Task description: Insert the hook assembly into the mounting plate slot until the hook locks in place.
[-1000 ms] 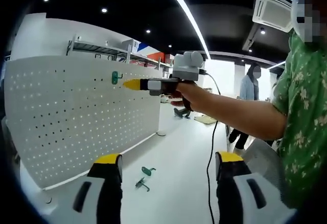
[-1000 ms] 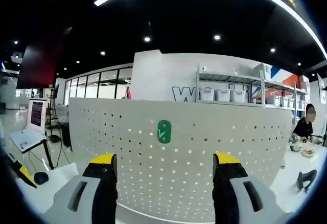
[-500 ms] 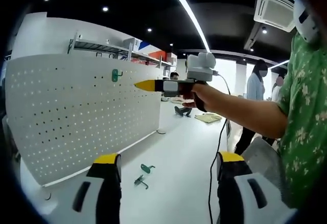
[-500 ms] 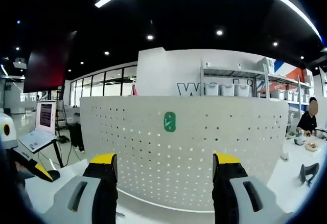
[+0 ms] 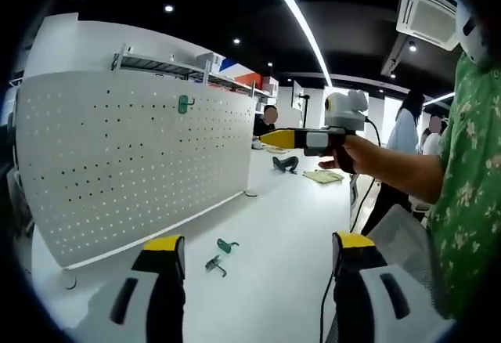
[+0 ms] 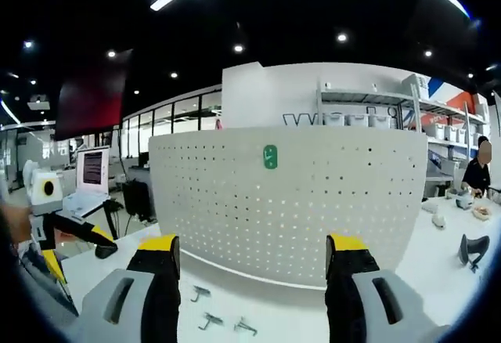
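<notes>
A white perforated mounting plate (image 5: 133, 163) stands upright on the white counter (image 5: 274, 233), seen obliquely in the left gripper view and face-on in the right gripper view (image 6: 290, 194). One green hook (image 5: 184, 104) is seated in the plate near its top edge; in the right gripper view it appears at upper centre of the plate (image 6: 270, 157). Loose hooks (image 5: 221, 254) lie flat on the counter in front of the plate base, well apart from both claws; in the right gripper view three lie between the jaws at the bottom of the picture (image 6: 223, 318). The left claw (image 5: 254, 280) is open, jaws wide apart with nothing between them, raised above the counter. The right claw (image 6: 254, 280) is likewise open and carries nothing, facing the plate from a distance; in the left gripper view it appears at right (image 5: 278, 137), held in a person's hand (image 5: 352, 151), its yellow tips pointing toward the plate. A laptop (image 6: 88, 178) sits at far left.
</notes>
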